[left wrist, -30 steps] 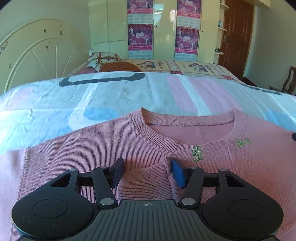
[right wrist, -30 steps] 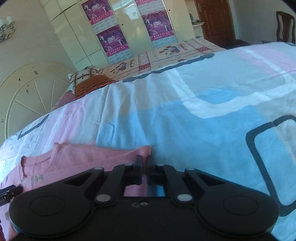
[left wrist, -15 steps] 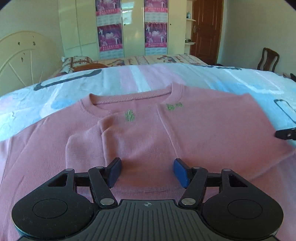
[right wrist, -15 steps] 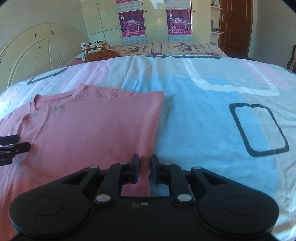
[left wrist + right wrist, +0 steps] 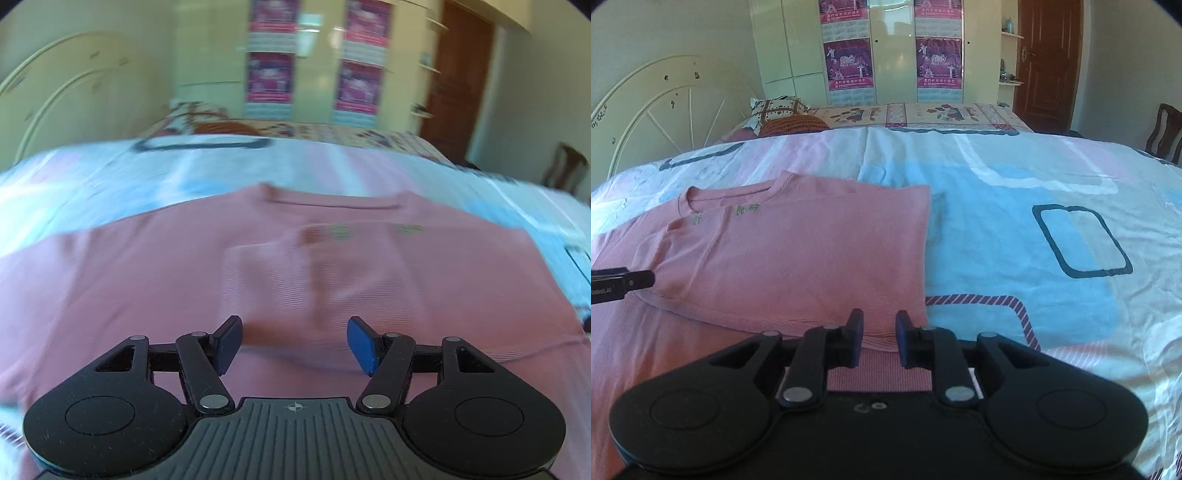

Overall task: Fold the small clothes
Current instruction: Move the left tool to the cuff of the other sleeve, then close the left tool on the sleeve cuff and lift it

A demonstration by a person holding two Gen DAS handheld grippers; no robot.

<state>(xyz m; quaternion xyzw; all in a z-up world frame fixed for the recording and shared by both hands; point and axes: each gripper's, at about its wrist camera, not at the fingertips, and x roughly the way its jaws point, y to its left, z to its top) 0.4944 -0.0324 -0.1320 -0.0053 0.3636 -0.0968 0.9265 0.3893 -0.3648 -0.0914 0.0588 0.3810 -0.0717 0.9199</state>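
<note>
A pink knit sweater (image 5: 794, 258) lies flat on the bed with its collar toward the headboard. Its right side is folded inward to a straight edge, and a sleeve lies across the chest. My right gripper (image 5: 879, 332) hovers over the sweater's near right corner. Its jaws are opening, with a narrow gap and no fabric pinched between them. The left wrist view is blurred by motion. There my left gripper (image 5: 294, 343) is open above the sweater's (image 5: 147, 295) lower middle and holds nothing. The left gripper's tip (image 5: 624, 282) also shows at the right wrist view's left edge.
The bed sheet (image 5: 1034, 240) is patterned in blue, pink and white and stretches bare to the right of the sweater. Pillows (image 5: 783, 110) and a white headboard (image 5: 665, 110) lie at the far end. A wooden chair (image 5: 1167, 129) stands far right, by a brown door.
My right gripper was shut on the sweater's edge, carried it over, then let go and drew back. My left gripper pulled back from the collar toward the hem, staying open.
</note>
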